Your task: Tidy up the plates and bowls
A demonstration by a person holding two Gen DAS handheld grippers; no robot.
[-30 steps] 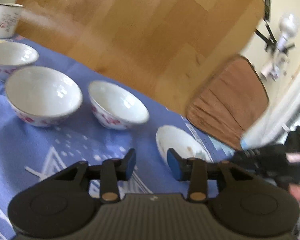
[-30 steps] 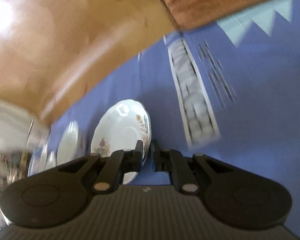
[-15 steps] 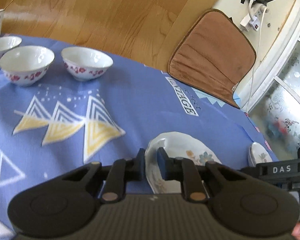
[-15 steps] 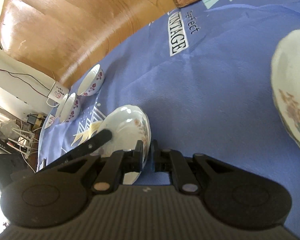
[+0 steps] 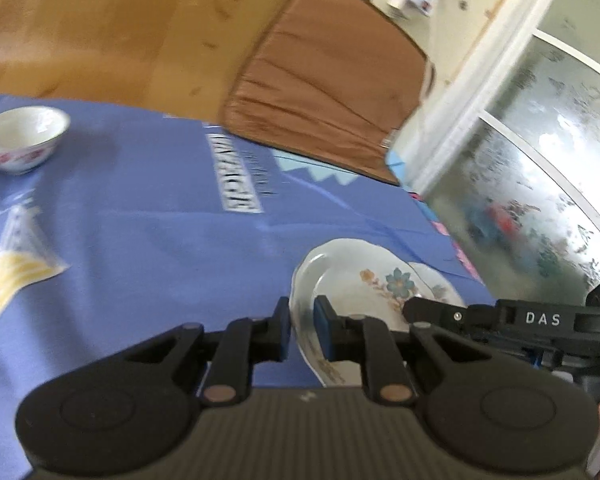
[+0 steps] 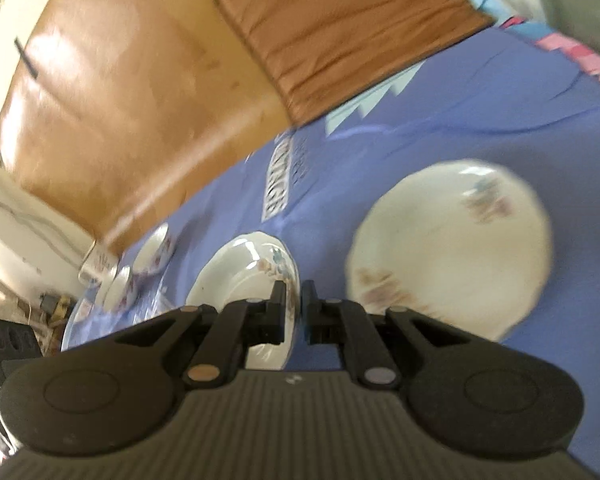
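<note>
Pinching the left rim of a white scalloped plate with a blue and orange flower print (image 5: 364,292), the left gripper (image 5: 302,330) sits at lower centre of its view, jaws narrowed onto the china, while the right gripper (image 5: 512,318) reaches in from the right edge over the plate's far side. Seen from the right wrist, that gripper (image 6: 294,312) clamps the same plate's (image 6: 240,268) right rim at lower centre; a second white floral plate (image 6: 452,248) lies on the blue patterned cloth (image 6: 480,112) just right of it, and a small white bowl with red flowers (image 5: 24,138) stands at the left wrist view's far left.
</note>
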